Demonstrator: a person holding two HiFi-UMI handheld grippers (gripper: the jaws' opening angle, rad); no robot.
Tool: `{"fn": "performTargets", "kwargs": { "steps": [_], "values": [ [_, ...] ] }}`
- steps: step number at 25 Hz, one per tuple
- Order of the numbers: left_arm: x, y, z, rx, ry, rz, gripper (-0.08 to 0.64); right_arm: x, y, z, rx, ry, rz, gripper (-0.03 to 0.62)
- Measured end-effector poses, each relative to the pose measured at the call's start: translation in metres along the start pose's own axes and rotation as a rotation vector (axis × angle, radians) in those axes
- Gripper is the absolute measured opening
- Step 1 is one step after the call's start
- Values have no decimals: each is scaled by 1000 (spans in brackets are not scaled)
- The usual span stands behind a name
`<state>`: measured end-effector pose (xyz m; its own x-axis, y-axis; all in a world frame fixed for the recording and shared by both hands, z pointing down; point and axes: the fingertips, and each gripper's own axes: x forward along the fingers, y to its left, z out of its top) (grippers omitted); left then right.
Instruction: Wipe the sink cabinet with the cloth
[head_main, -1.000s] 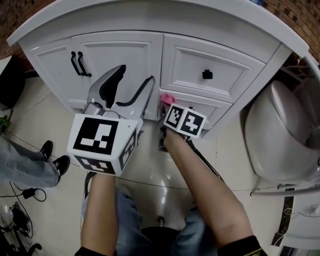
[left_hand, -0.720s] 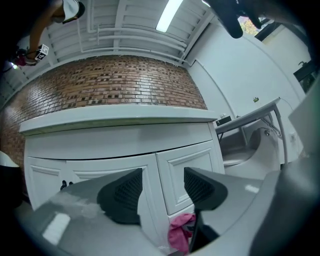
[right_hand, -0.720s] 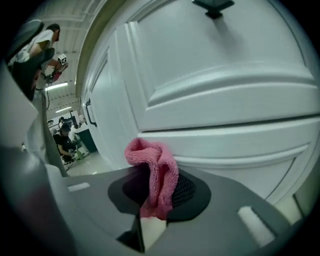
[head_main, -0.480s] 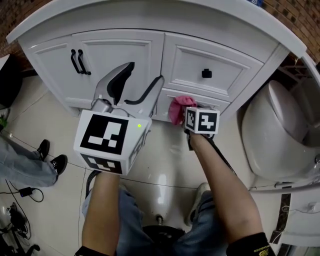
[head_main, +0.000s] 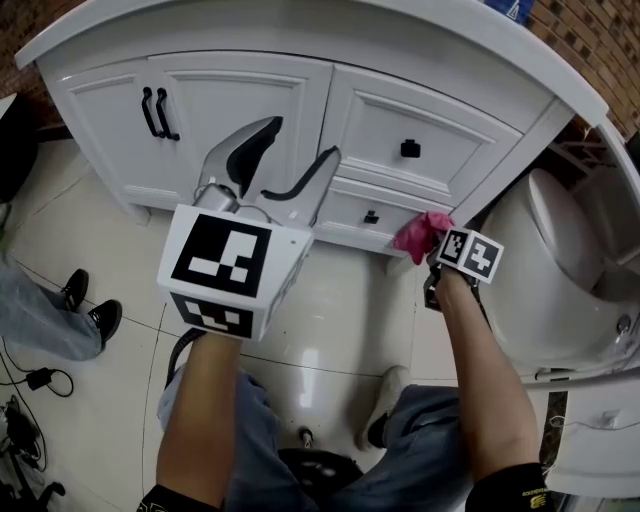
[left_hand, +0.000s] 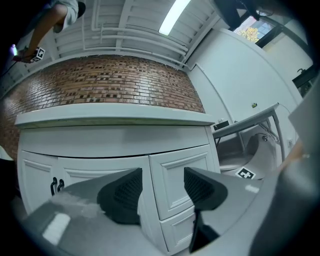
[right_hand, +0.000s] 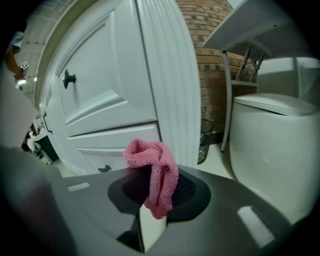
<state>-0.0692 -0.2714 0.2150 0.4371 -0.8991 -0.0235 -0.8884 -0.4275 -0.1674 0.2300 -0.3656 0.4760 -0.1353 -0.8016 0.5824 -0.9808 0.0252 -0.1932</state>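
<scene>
The white sink cabinet (head_main: 250, 100) curves across the top of the head view, with two left doors and drawers on the right. My right gripper (head_main: 432, 240) is shut on a pink cloth (head_main: 418, 232) at the cabinet's lower right corner, beside the fluted corner post (right_hand: 170, 80). In the right gripper view the cloth (right_hand: 157, 170) hangs bunched between the jaws, close to the lower drawer (right_hand: 112, 147). My left gripper (head_main: 285, 165) is held up in front of the cabinet doors, open and empty. Its view shows the cabinet (left_hand: 120, 150) ahead between its jaws (left_hand: 160, 192).
A white toilet (head_main: 560, 270) stands right of the cabinet, close to my right arm. Black handles (head_main: 155, 112) sit on the left doors, a black knob (head_main: 410, 149) on the upper drawer. A bystander's legs and shoes (head_main: 75, 310) are at the left. Glossy tiled floor lies below.
My right gripper has swept the pink cloth rightward along the cabinet's lower drawer to the right corner. The left gripper has shifted slightly right and up, staying open.
</scene>
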Motion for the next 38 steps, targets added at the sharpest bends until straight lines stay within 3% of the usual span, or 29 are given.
{"fn": "performTargets", "kwargs": {
  "steps": [3, 5, 10, 12, 16, 20, 27, 30, 34, 38],
  "values": [
    [2, 1, -2, 2, 7, 2, 259, 5, -2, -9, 23, 5, -23, 78],
    [3, 0, -3, 2, 10, 2, 259, 13, 22, -25, 30, 32, 25, 78],
    [8, -4, -7, 13, 21, -2, 259, 33, 154, -96, 88, 134, 288, 78],
    [8, -3, -7, 18, 25, -1, 259, 36, 203, -115, 67, 157, 390, 78],
    [2, 5, -10, 34, 37, 14, 259, 48, 251, -93, 4, 57, 483, 78],
    [-5, 17, -16, 67, 62, 24, 259, 53, 245, -69, 55, -5, 422, 78],
    [-5, 20, -12, 39, 43, 25, 259, 44, 162, -88, 79, 74, 250, 78],
    [1, 5, -10, 51, 36, -4, 259, 33, 105, -73, 95, 25, 154, 78],
    [5, -8, -6, 54, 27, -27, 259, 7, 26, -29, 78, -131, -7, 78],
    [8, -11, -8, 51, 30, -32, 259, -3, -17, -13, 106, -167, -56, 78]
  ]
}}
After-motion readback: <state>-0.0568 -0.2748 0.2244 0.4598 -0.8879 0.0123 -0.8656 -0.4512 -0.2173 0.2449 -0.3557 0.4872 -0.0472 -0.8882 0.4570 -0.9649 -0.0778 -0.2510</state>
